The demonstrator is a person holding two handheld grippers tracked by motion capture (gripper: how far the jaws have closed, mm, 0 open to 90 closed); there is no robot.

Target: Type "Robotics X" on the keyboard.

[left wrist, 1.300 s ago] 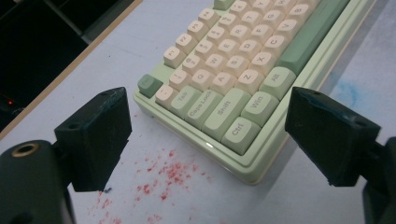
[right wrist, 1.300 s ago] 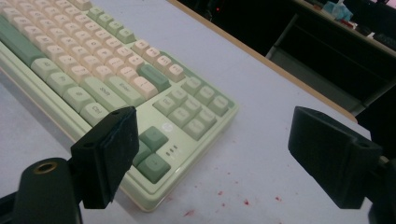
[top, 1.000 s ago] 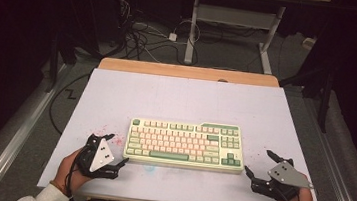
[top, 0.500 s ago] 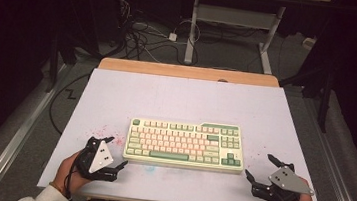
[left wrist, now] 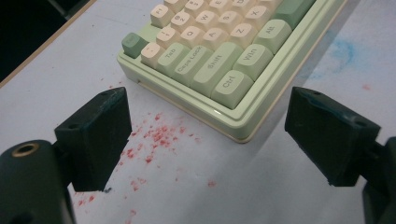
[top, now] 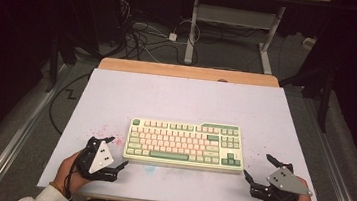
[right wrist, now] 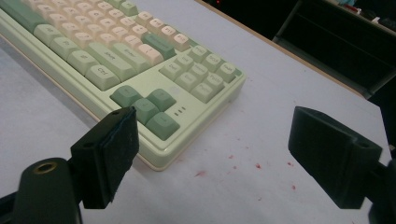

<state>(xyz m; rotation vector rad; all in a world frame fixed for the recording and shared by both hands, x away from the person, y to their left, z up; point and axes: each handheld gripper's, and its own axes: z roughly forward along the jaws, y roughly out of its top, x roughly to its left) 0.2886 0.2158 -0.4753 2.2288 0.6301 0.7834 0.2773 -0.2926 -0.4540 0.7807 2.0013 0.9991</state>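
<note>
While both grippers flank it, the work in hand looks like taking hold of the keyboard by its two ends, and it is at its very start.

Keyboard: the green-and-cream mechanical keyboard (top: 185, 144) lies flat near the front middle of the white table (top: 187, 96), square to the front edge, untouched.

Left gripper: the left gripper (top: 113, 153) sits just beside the keyboard's left front corner, jaws spread wide with nothing between them; in the left gripper view that corner, by the Ctrl key (left wrist: 230, 87), lies in the gap ahead of the pads.

Right gripper: the right gripper (top: 258, 168) waits near the right end, a little farther off, jaws likewise released; its own view shows the arrow-key corner (right wrist: 154, 112) just ahead of one pad.

Marks: red specks (left wrist: 156, 135) and a blue smear (left wrist: 343, 49) stain the table by the left corner.

Done: approach on both sides, as I judge it.

Left: closing in, gripping each end and any lift or shift; nothing is grasped yet.
</note>
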